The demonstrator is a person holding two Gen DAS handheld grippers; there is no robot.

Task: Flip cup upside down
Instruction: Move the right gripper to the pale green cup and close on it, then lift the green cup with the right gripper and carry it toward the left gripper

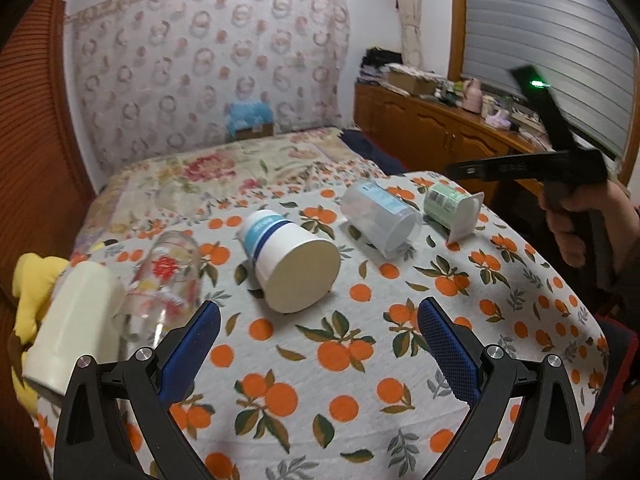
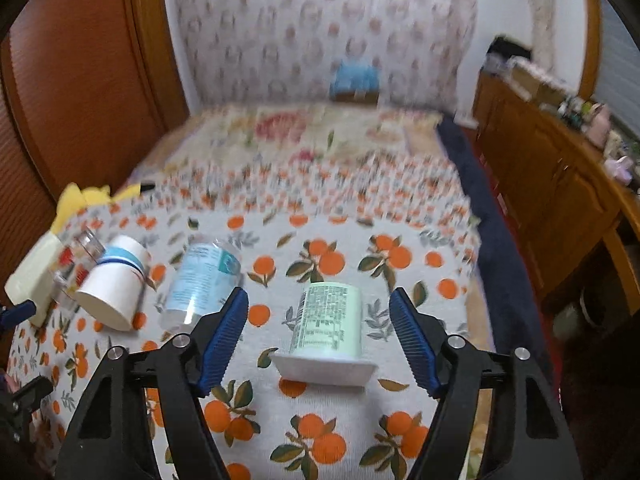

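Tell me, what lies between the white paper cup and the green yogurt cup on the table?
The clear plastic cup lies on its side between the white paper cup and the green yogurt cup; both wrist views show it.

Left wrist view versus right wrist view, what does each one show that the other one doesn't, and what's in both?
Only the left wrist view shows the right gripper from outside, held in a hand above the table's far right.

Only the right wrist view shows the green cup's printed label side and the right gripper's own open blue fingers.

Both show five cups lying on their sides on the orange-print tablecloth, among them the white cup with blue bands and the clear plastic cup.
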